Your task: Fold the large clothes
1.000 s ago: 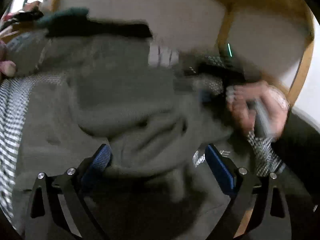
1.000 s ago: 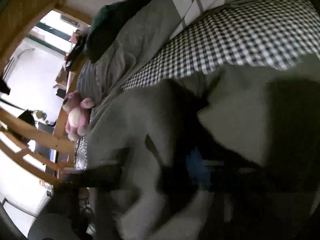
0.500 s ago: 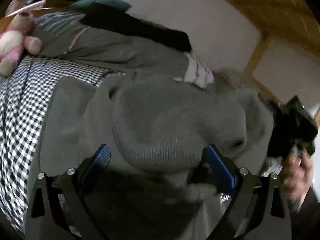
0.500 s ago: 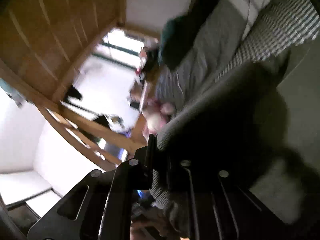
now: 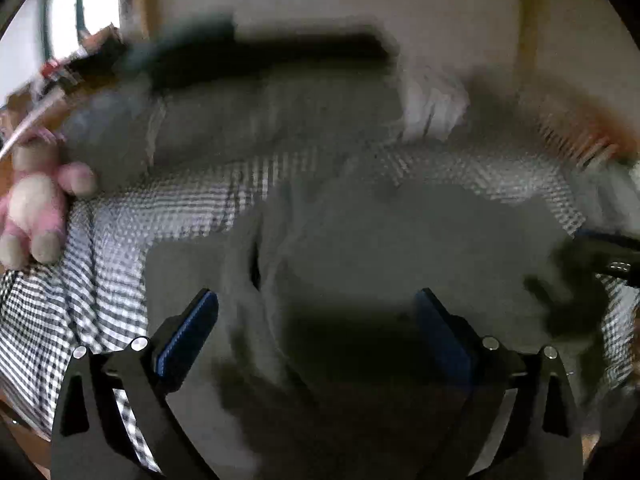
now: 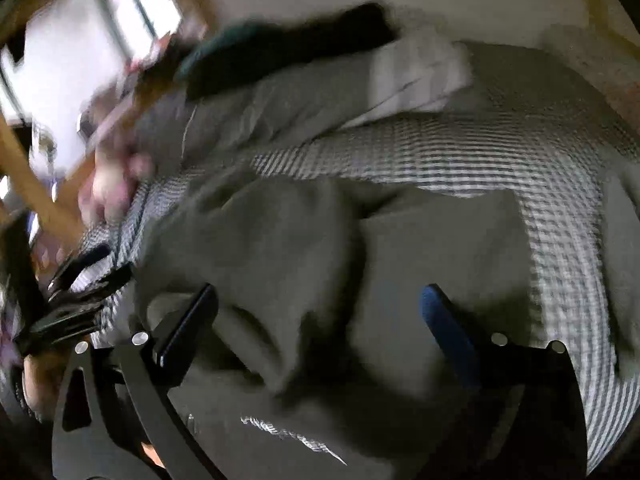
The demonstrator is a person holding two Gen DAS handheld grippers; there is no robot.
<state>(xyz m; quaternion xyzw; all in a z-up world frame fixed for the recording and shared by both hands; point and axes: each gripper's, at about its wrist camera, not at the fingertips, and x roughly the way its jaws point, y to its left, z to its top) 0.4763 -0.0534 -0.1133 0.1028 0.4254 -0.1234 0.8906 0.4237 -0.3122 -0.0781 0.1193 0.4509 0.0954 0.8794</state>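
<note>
Both hand-held grippers, left (image 5: 316,320) and right (image 6: 320,316), are hovering with jaws apart, gripping nothing, over the hoodie (image 6: 420,264) lying part-folded on the bed (image 6: 460,156); more folds probably remaining.

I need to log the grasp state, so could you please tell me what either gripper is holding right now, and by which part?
Nothing is held. The left gripper and the right gripper are both open above the grey garment.
</note>
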